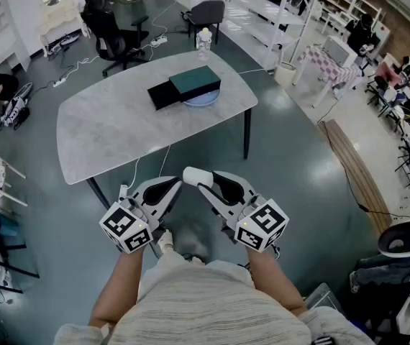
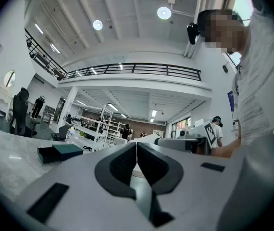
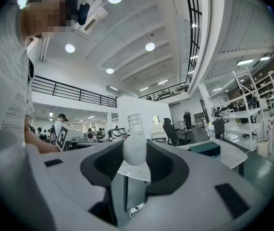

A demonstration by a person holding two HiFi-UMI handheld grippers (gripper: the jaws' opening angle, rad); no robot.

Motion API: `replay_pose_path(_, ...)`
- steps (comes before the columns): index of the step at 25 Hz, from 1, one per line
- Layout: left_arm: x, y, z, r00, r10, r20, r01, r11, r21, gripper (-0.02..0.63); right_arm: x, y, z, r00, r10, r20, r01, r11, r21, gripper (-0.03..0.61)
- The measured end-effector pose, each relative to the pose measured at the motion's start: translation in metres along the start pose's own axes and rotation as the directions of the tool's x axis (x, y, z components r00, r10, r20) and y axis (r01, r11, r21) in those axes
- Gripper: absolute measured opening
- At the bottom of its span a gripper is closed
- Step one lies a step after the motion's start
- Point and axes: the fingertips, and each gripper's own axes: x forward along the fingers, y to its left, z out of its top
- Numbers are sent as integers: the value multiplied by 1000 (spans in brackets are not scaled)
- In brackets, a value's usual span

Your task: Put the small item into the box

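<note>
Lump (image 3: pixel 135 149), white and rounded like an egg, sits pinched between the tips of my right claw (image 1: pixel 203 185), the dark pads pressing on it from both sides. I hold that claw level in front of my body, over the grey floor (image 1: pixel 291 171) and short of the table (image 1: pixel 111 131). The lump is well apart from the box.

My left claw (image 1: pixel 176 186) is just beside it, also level, its two pads closed tip to tip. The tips of the two claws nearly meet. Each claw carries a cube, the left cube (image 1: pixel 126 227) and the right cube (image 1: pixel 262 225), with square black-and-white markers on the faces. They are blocky patterns, not letters.

Ahead, on the far half of the grey marble-look table, the dark green box (image 1: pixel 195 83) rests partly on a pale round plate (image 1: pixel 203 101). A flat black piece (image 1: pixel 163 95) lies touching the box on its left. I can see no print on either. Near the table's far edge stands a clear bottle (image 1: pixel 203 43), its label too small to read. A black office chair (image 1: pixel 115 31) stands beyond the table.
</note>
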Motion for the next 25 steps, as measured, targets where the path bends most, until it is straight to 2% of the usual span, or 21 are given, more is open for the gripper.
replay_pose_path(8,2,-4,2,999,-34,-8,35,999,32,21,1,1,7,1000,-10,5,11,999,-31,161)
replay_pose_path(20,5,2,-9,1000,-16,-16,16,1000,-21,21,2,-3,3,1000,-12,3,12,1000,-20,163)
replay_pose_path(25,4,21,-8,999,-18,-27,18,1000,-21,21,22,-6,1,1000,2,-21,-2,1000,-12,163)
